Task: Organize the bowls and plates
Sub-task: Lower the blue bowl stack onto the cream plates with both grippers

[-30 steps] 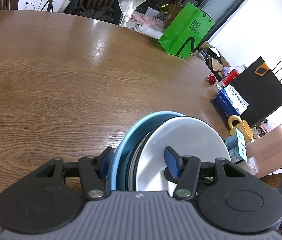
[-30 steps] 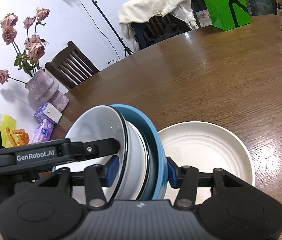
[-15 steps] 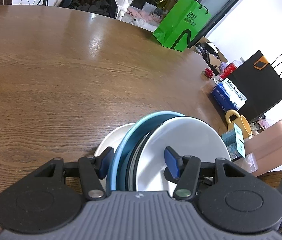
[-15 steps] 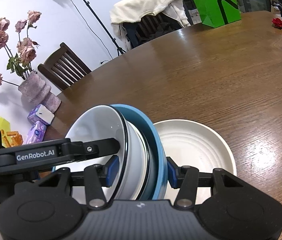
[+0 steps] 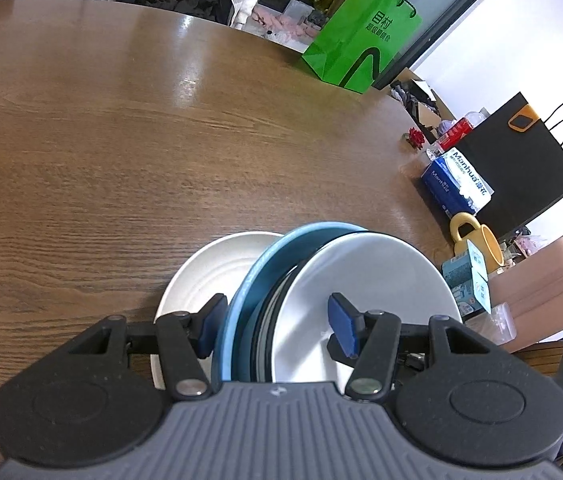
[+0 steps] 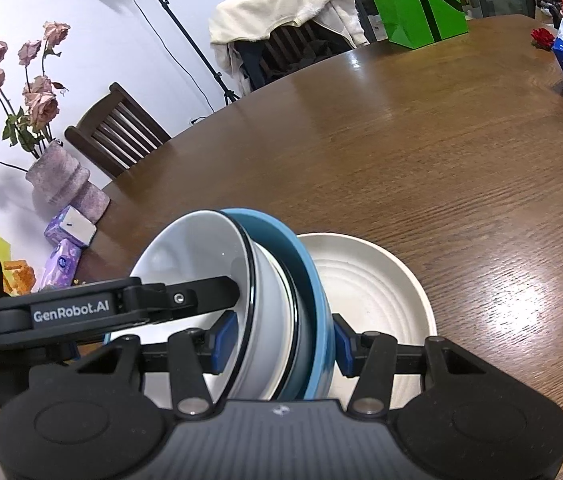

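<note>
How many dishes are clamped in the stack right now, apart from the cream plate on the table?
3 that I can tell: a white bowl, a white dish nested behind it, and a blue plate outermost. Thinner ones may be hidden between them.

Wide bare stretch of worktop (image 5: pixel 129 152) ahead, nothing on it to the far edge; close in, a cream plate (image 6: pixel 369 292) lies flat just beside the stack of dishes (image 6: pixel 277 304) held on edge; on one side a tissue box (image 5: pixel 457 186), yellow mug (image 5: pixel 477 240) and small teal boxes (image 5: pixel 467 280) crowd the rim, black bag (image 5: pixel 517 168) behind; far edge has a green bag (image 5: pixel 361 36); other side, a vase (image 6: pixel 61 184) and purple packs (image 6: pixel 65 248) block the rim.
</note>
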The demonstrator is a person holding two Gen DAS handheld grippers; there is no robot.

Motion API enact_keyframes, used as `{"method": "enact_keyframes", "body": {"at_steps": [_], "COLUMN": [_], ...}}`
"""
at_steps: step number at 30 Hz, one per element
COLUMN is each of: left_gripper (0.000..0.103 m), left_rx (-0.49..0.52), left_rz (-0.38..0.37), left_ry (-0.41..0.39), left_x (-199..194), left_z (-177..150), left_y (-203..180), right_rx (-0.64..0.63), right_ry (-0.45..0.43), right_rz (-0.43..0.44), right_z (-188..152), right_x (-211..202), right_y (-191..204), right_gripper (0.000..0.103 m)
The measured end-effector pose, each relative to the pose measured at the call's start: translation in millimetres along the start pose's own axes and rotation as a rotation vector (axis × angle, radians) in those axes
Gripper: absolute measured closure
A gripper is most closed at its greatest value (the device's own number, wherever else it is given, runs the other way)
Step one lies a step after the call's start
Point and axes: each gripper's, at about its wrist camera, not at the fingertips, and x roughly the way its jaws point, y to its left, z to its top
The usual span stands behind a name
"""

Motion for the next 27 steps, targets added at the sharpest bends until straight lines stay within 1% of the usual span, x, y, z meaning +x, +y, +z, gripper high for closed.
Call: {"method": "enact_keyframes", "body": {"at_steps": [15,27], "left_gripper": [0.046,0.046], "left_rx": [-0.03,-0.044], "left_rz": [0.016,0.029], "left_ry": [0.013,0.022], "left_x": [16.7,25.5], "left_z": [-7.4,-7.2], "left_y": [2.8,8.1], "right_rx": [0.0,-0.002], "right_ry": [0.037,0.059], "right_rz": [0.005,0.004], "right_z": [-1.6,-1.7], "right_x": [10.9,25.5], "right_y": [-16.3,-17.2], "right_gripper": [0.054,0.054]}}
